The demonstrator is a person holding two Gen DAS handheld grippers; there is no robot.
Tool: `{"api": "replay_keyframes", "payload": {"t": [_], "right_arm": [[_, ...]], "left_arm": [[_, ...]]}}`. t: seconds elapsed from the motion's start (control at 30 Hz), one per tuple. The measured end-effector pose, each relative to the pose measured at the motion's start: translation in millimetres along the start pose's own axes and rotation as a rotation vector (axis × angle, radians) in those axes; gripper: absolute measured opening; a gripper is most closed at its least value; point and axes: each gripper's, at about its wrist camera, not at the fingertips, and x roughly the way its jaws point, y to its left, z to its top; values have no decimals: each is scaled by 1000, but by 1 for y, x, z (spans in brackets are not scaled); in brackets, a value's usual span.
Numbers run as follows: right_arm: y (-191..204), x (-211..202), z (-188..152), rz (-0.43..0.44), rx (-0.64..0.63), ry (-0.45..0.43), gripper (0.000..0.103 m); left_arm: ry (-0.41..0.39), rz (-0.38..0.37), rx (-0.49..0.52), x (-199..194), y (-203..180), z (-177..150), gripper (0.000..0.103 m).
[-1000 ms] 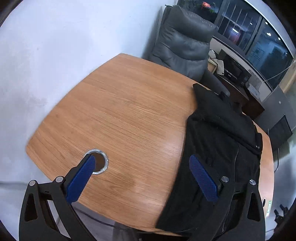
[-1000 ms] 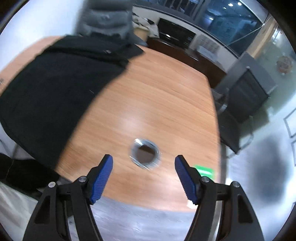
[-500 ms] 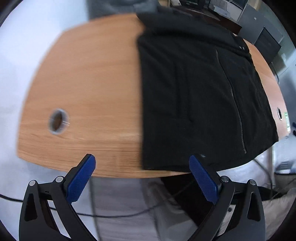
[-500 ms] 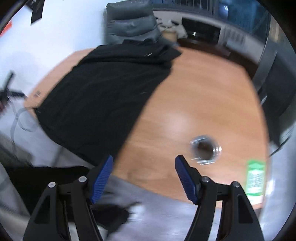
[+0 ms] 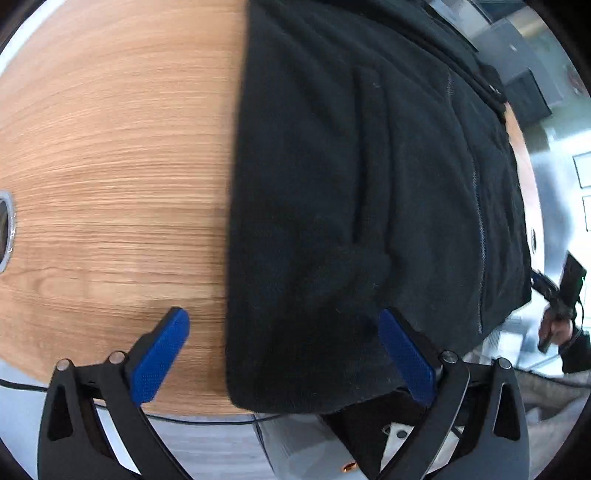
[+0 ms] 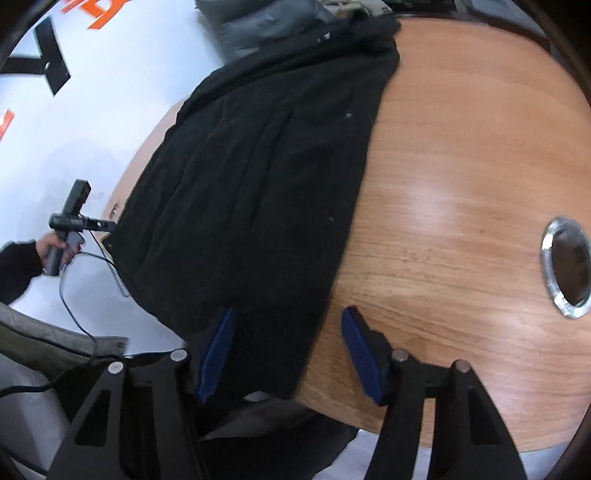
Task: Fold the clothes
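A black zip jacket (image 5: 369, 192) lies flat on the wooden table (image 5: 110, 166), its hem hanging a little over the near edge. My left gripper (image 5: 284, 350) is open just above the hem's left corner, one blue finger over bare wood, the other over the cloth. From the right wrist view, the same jacket (image 6: 258, 177) stretches away, and my right gripper (image 6: 286, 350) is open astride the hem's right corner at the table edge. Neither gripper holds cloth.
Round metal cable holes sit in the table (image 6: 443, 147), one (image 6: 567, 267) to the right, one (image 5: 5, 229) at the far left. A grey chair (image 6: 266, 22) stands behind the table. A hand holding the other gripper's handle (image 6: 61, 240) shows at left.
Both grippers have swung in toward the jacket and dropped close to its near hem; each now brackets a hem corner. Jaws stay open.
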Motion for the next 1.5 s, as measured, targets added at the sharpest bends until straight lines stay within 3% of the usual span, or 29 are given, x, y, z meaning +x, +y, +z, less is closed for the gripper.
{"api": "replay_keyframes", "payload": {"t": [0.07,0.13,0.2,0.27,0.33,0.37,0.4,0.43,0.6,0.8,0.93,1.07,1.17,1.3,1.5], "right_arm": [[4,1,-1,18,-8,5,59],[8,8,-3,21,-35,18,42],[13,14,-2,13,-45,34,17],[15,20,3,5,-27,41,13],[18,18,7,17,-24,41,12],[20,17,10,22,-22,41,11],[21,16,12,28,-21,41,10],[23,15,14,33,-19,41,9],[50,-18,39,80,-67,-14,9],[90,-66,94,64,-128,-68,9],[112,-96,145,40,-136,-156,9],[121,-124,196,8,-168,-256,9],[117,-136,233,-8,-179,-335,9],[120,-110,296,-14,-214,-377,9],[66,-80,366,-72,-243,-397,9]], "left_arm": [[-7,13,13,-1,-3,-2,103],[-16,10,12,-3,-4,-5,102],[-24,-8,8,-6,-6,-7,99],[-24,17,9,-9,-8,-9,91],[-22,32,-8,-14,-5,-10,72],[-15,4,-28,-16,-2,-9,61],[8,-49,-63,-18,2,-8,28],[35,-92,-95,-18,6,-7,24],[54,-227,-98,-32,3,-3,19],[9,-517,-156,-79,7,12,17],[-55,-701,-251,-119,15,40,17],[-140,-824,-287,-159,17,88,17],[-220,-876,-313,-176,37,135,17],[-316,-897,-360,-183,55,197,17],[-397,-850,-472,-143,50,284,17]]}}
